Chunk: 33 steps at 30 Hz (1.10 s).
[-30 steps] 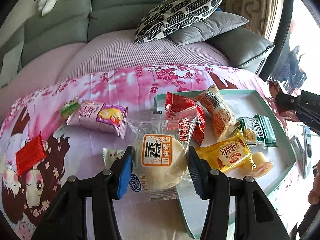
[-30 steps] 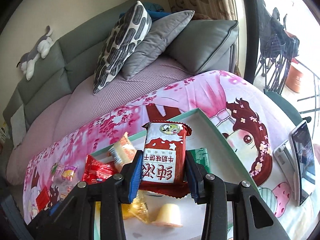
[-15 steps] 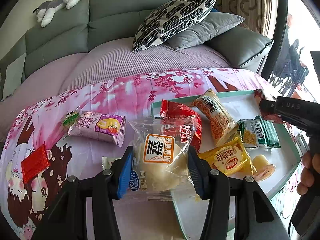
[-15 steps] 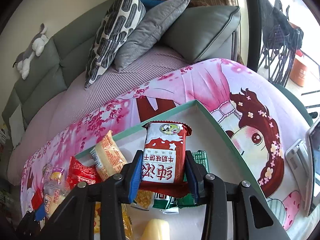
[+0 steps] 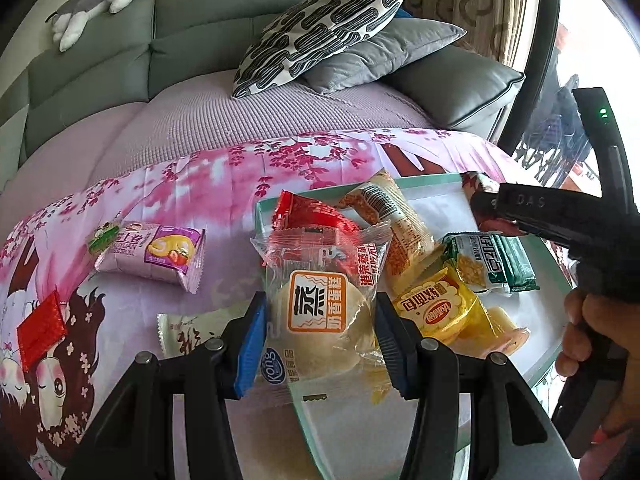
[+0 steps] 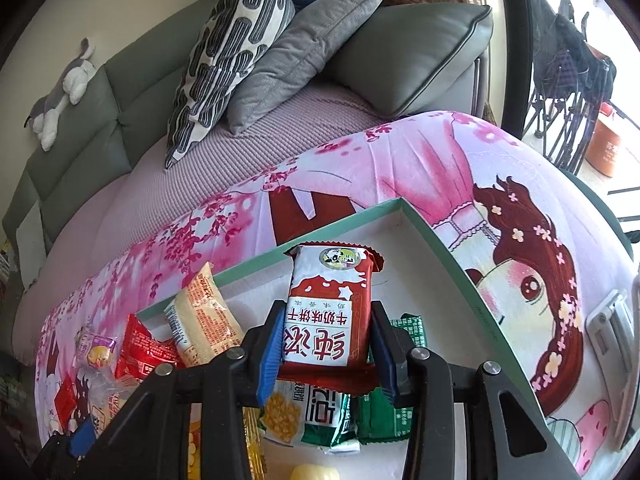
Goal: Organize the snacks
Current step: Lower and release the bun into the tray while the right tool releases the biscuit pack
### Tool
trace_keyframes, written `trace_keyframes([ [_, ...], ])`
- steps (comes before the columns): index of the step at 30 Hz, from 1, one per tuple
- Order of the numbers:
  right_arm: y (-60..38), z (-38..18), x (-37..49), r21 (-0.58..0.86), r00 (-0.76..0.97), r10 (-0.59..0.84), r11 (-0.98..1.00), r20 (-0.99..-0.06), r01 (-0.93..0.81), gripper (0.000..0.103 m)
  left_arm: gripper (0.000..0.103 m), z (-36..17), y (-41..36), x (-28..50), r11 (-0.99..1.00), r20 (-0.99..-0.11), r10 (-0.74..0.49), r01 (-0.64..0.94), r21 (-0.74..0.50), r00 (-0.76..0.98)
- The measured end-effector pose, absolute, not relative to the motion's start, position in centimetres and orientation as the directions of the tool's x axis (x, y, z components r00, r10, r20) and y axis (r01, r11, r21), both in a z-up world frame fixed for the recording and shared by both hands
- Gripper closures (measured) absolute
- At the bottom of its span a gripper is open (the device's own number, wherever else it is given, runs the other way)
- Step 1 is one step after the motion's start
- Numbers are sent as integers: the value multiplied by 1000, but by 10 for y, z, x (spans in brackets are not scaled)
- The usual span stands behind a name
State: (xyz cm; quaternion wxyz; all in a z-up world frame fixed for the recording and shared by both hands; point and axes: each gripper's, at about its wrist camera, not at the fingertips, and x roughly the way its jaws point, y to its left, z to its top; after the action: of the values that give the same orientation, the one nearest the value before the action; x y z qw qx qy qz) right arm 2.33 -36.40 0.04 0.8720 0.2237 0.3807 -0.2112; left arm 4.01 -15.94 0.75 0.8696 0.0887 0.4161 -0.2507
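Observation:
My left gripper [image 5: 320, 340] is shut on a clear-wrapped steamed cake [image 5: 320, 316], held above the near left corner of the green-rimmed white tray [image 5: 432, 179]. My right gripper [image 6: 326, 354] is shut on a red and white milk biscuit pack [image 6: 326, 312], held over the tray [image 6: 340, 224] near its far right corner; it also shows in the left wrist view [image 5: 560, 220]. In the tray lie a red packet [image 5: 308, 216], an orange packet [image 5: 396, 216], a green corn-print packet [image 5: 488, 264], a yellow packet [image 5: 436, 308] and a jelly cup [image 5: 504, 324].
On the pink cartoon cloth [image 5: 200, 184] left of the tray lie a purple roll-cake pack [image 5: 156, 252], a small red packet [image 5: 40, 326] and a white packet [image 5: 192, 328]. A phone on a stand [image 6: 612, 320] is at the right. A grey sofa with cushions [image 5: 320, 28] is behind.
My right gripper has carried the biscuit pack farther over the tray toward its far right corner. My left gripper has lifted slightly with the cake still held.

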Motion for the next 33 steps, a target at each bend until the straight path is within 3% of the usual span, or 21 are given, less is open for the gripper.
trace_keyframes([
  [17, -361, -6, 31, 180, 592, -224, 819, -775, 545, 58, 49, -13, -180, 48, 832, -794, -397, 546, -100, 460],
  [21, -361, -5, 32, 171, 586, -237, 814, -775, 555, 40, 45, -13, -180, 48, 829, -798, -401, 549, -107, 450],
  [24, -359, -5, 34, 151, 572, -241, 819, -784, 553, 35, 35, -16, -178, 52, 834, -812, -395, 539, -120, 430],
  [31, -359, -3, 30, 143, 551, -247, 810, -797, 569, 17, 29, -15, -174, 53, 841, -814, -396, 524, -135, 426],
  [33, -358, -2, 29, 136, 547, -251, 810, -799, 570, 15, 20, -13, -173, 53, 838, -814, -403, 527, -143, 419],
])
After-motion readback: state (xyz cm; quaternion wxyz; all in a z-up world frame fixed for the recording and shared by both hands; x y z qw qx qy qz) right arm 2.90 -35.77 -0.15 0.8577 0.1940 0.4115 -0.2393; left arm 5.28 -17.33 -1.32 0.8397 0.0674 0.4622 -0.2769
